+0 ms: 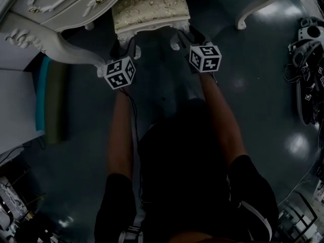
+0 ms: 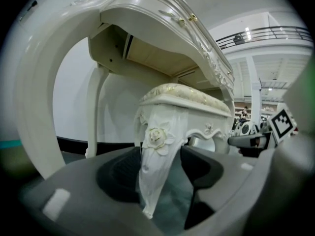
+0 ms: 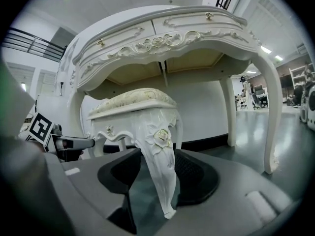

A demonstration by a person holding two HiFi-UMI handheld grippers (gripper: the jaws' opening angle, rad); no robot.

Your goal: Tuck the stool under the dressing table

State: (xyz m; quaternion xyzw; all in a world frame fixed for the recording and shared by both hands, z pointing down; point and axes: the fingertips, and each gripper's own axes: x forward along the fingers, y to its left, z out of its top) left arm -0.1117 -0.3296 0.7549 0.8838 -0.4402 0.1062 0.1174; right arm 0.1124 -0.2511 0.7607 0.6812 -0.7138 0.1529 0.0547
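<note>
The stool is glossy white with a carved rose on each leg. Its cushion is cream-gold with a leafy pattern. The dressing table, at ten o'clock of it in the head view, is the same white, with scrollwork relief and small gold knobs. The floor is dark, shiny blue-grey. The left gripper and the right gripper are grey with black pads — each bears a cube of black-and-white square markers. At nine o'clock of the head view there is a teal strip.

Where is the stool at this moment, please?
In the head view the stool sits top centre, partly under the dressing table, one near leg inside the left tongs, the other inside the right tongs.
</note>
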